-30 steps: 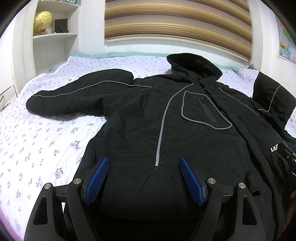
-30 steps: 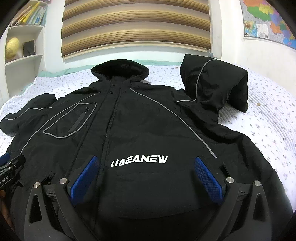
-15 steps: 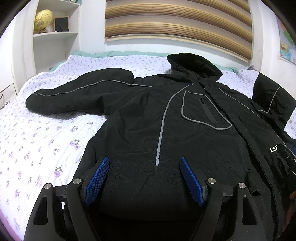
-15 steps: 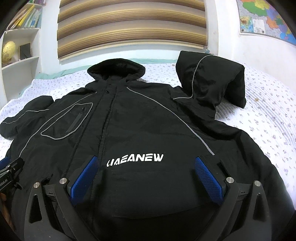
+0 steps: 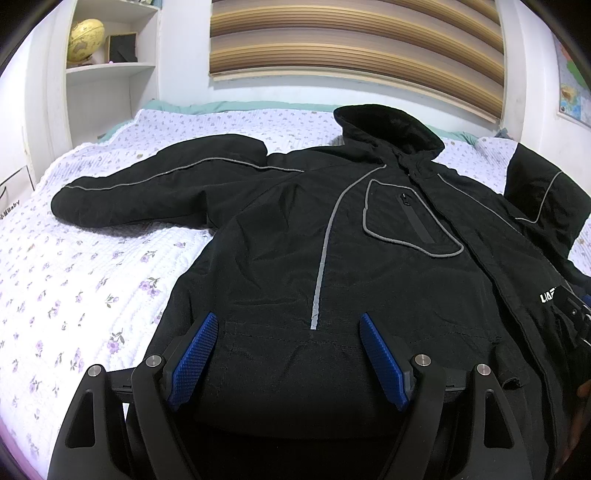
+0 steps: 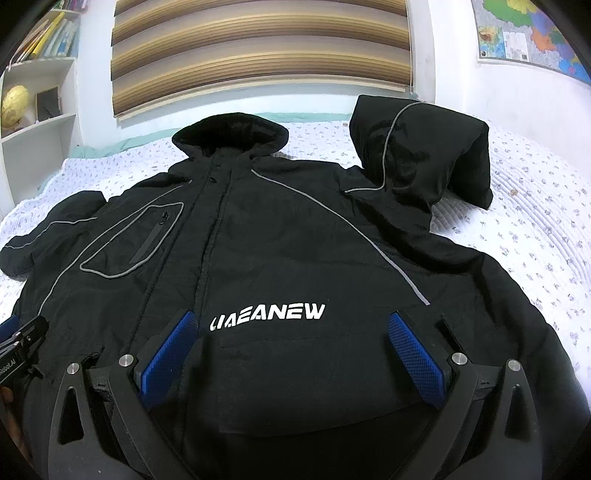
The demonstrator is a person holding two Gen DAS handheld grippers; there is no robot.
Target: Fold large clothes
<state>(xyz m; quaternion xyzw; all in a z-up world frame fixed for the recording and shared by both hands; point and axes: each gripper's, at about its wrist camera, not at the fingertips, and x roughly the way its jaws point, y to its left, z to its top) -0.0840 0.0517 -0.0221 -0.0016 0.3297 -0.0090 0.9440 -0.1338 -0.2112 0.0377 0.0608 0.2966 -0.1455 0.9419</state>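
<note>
A black hooded jacket (image 5: 277, 229) (image 6: 277, 240) lies front up on the bed, zipped, with grey piping and a white logo (image 6: 267, 315). Its hood (image 5: 388, 125) points to the far wall. One sleeve (image 5: 147, 184) stretches flat to the left. The other sleeve (image 6: 417, 147) is bent and stands up at the right. My left gripper (image 5: 287, 321) hovers open over the hem of the left half, nothing between its blue pads. My right gripper (image 6: 293, 317) hovers open over the hem just below the logo. Each gripper's tip shows at the edge of the other's view.
A floral quilt (image 5: 74, 277) (image 6: 535, 240) covers the bed, bare on both sides of the jacket. White shelves with a globe (image 5: 86, 35) stand at the far left. A striped blind (image 5: 354, 37) hangs on the far wall, and a map (image 6: 532, 33) on the right wall.
The right wrist view has drifted slightly, so the jacket sits a little further left in it. The jacket has not moved, and both grippers stay open.
</note>
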